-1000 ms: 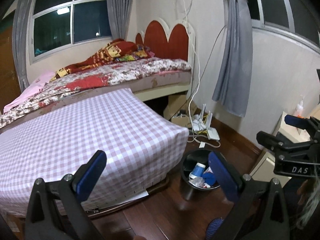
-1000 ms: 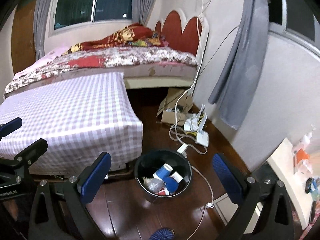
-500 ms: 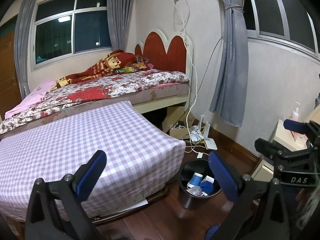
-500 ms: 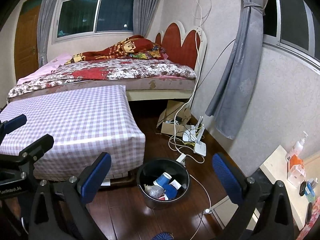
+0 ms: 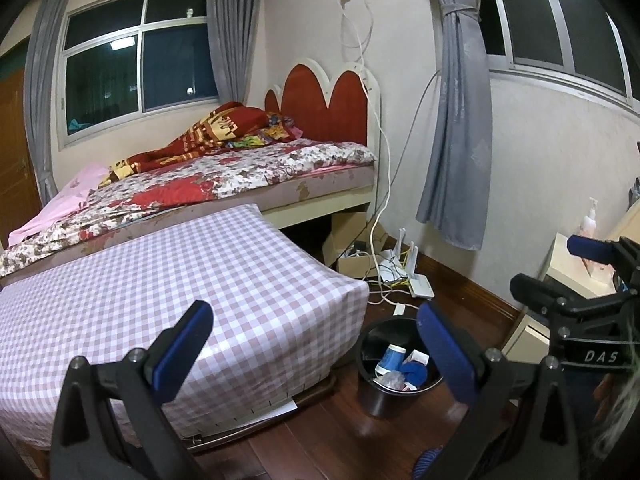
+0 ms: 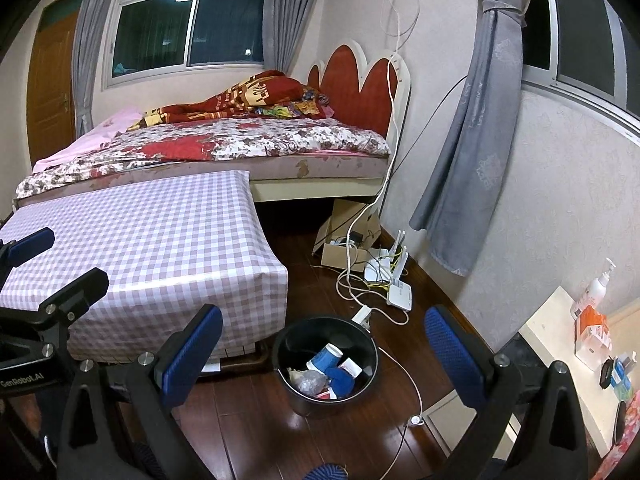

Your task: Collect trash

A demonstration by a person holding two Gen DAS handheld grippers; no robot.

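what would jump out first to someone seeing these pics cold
Probably the black trash bin on the dark wood floor, holding a blue paper cup and crumpled scraps, beside the pink checked table cover. Behind it, the bed's red scalloped headboard stands out. Both the left gripper and right gripper frame the view, open and empty.

The bin [image 6: 325, 364] was set on the floor [image 6: 256, 432] just right of the covered table [image 6: 152, 248] (cups [image 6: 325, 357] inside); behind it, the bed [image 6: 248, 144].
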